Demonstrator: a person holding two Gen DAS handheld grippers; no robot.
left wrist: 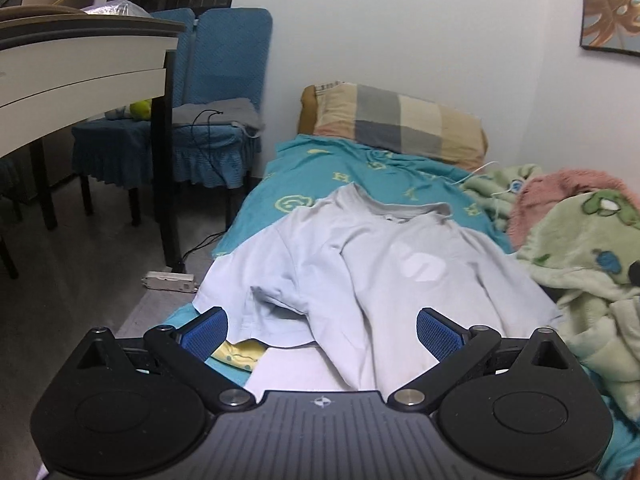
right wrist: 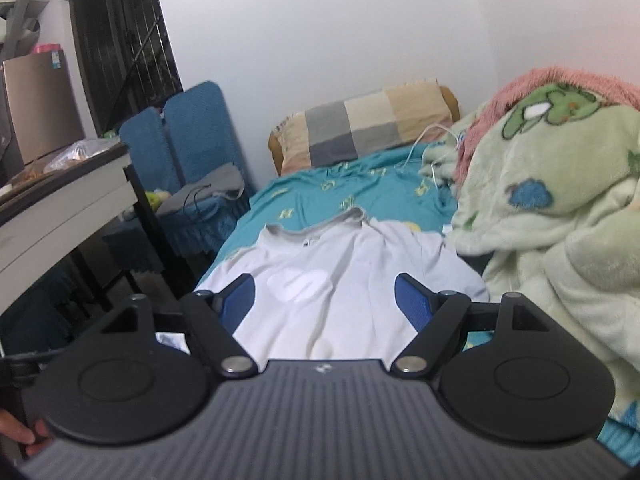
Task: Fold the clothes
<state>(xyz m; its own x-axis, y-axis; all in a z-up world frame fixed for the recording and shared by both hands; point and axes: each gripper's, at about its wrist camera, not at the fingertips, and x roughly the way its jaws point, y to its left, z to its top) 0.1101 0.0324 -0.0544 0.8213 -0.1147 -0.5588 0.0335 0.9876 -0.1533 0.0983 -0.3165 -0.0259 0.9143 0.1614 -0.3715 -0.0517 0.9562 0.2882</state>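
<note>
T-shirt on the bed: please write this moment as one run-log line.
stage: before grasp | left claw: open, empty | right claw: open, empty | T-shirt: spread on bed, rumpled, unfolded

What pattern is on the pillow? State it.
Checked blocks of grey, beige and cream on the pillow; right wrist view shows it best.
</note>
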